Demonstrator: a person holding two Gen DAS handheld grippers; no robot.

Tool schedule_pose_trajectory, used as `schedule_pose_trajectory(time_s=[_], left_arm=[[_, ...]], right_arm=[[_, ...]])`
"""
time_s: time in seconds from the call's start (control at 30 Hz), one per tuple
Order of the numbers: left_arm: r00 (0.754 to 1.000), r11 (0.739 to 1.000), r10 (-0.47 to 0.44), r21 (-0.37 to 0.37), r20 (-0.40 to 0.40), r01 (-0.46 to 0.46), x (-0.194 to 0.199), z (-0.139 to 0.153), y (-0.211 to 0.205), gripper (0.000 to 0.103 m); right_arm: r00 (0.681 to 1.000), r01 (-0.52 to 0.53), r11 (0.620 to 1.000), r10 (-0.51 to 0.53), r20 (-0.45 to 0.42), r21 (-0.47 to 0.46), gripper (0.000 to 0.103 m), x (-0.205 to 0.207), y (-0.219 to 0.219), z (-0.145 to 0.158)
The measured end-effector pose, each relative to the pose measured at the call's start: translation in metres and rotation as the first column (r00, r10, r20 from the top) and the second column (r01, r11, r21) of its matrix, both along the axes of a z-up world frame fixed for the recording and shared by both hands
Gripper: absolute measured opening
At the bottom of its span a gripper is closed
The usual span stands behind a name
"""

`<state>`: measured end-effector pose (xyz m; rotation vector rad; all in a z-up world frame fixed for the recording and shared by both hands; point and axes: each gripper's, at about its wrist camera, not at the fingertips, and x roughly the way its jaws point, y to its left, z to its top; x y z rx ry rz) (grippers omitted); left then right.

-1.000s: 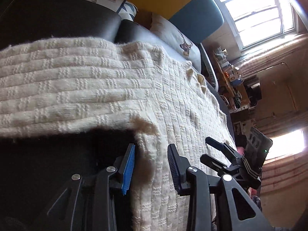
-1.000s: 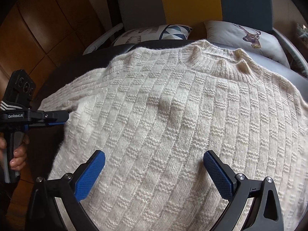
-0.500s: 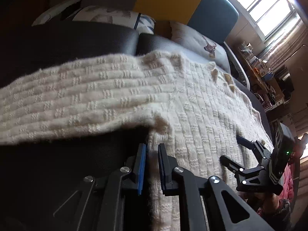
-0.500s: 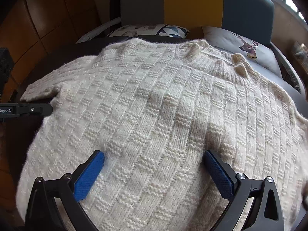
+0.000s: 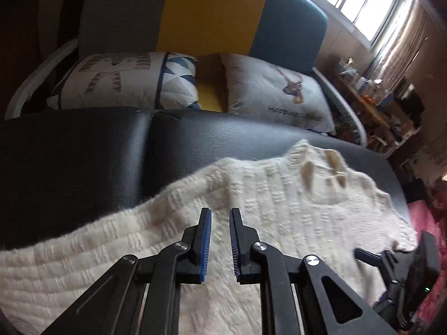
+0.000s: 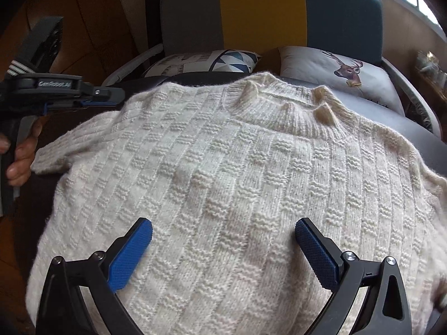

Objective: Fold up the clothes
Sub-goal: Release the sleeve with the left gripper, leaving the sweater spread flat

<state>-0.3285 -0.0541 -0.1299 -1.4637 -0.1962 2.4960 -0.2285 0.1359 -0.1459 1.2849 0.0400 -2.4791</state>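
Overhanging black cushion (image 6: pixel 424 128): sweater (image 6: pixel 223 167) sleeve edge.

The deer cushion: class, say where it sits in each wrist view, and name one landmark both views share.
Left wrist view: the deer cushion lies upper centre-right, behind the black sofa seat, above the cream sweater.
Right wrist view: it lies upper right, just beyond the sweater's collar.
Shared landmark: the yellow stripe of the backrest, left of the cushion.
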Motion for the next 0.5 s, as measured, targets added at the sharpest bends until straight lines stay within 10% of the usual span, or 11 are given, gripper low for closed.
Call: schedule_pose_trajectory(time_s=[0.27, 0.5], left_arm=[[0.997, 0.996, 0.083, -0.037, 0.002, -0.083, -0.032, -0.023, -0.007, 0.009], [0.996, 0.996, 0.087, 0.034, -0.006, -0.086, 0.014, 0.02, -0.005, 0.015]], right_arm=[[1.0, 0.027, 0.998, -0.027, 0.009, 0.051, 0.103, -0.012, 0.002, -0.009], [1.0, 0.007, 1.0, -0.007, 0.024, 0.025, 0.103, -0.006, 0.006, -0.004]])
